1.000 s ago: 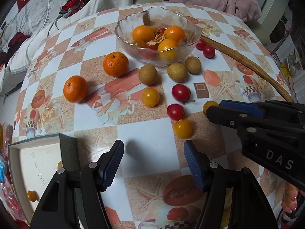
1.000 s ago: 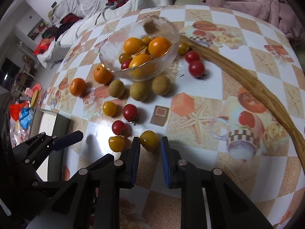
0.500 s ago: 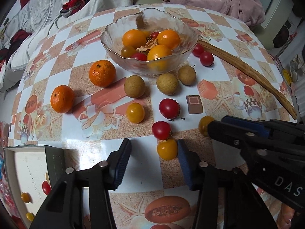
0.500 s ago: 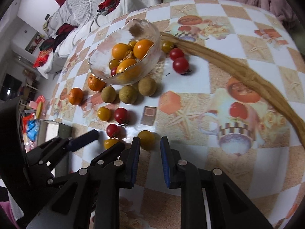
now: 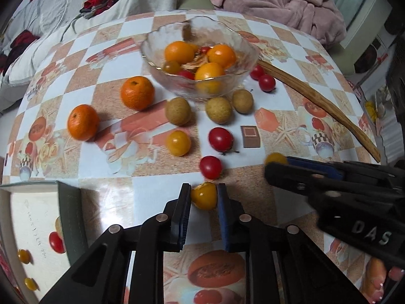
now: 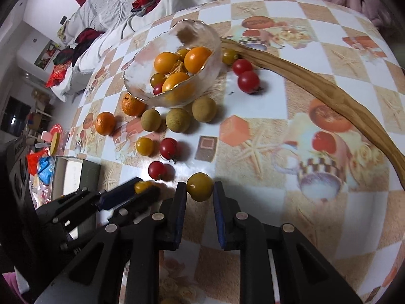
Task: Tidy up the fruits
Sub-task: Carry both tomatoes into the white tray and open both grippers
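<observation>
My left gripper (image 5: 203,195) has its pads against a yellow cherry tomato (image 5: 204,195) on the table. My right gripper (image 6: 200,190) stands open around a second yellow-green tomato (image 6: 200,187), with small gaps at the pads. Red tomatoes (image 5: 210,167), another yellow tomato (image 5: 178,143), three brown longans (image 5: 177,111) and two mandarins (image 5: 137,92) lie in front of a glass bowl (image 5: 248,50) that holds oranges and tomatoes.
A white box (image 5: 33,223) with small tomatoes sits at the table's left edge, also in the right wrist view (image 6: 73,174). A long wooden strip (image 6: 316,81) curves across the right of the table. Bedding and clothes lie beyond.
Both grippers moved forward to the tomatoes. The left jaws closed from wide open onto the yellow tomato. The right jaws widened from near shut and now flank the other tomato.
</observation>
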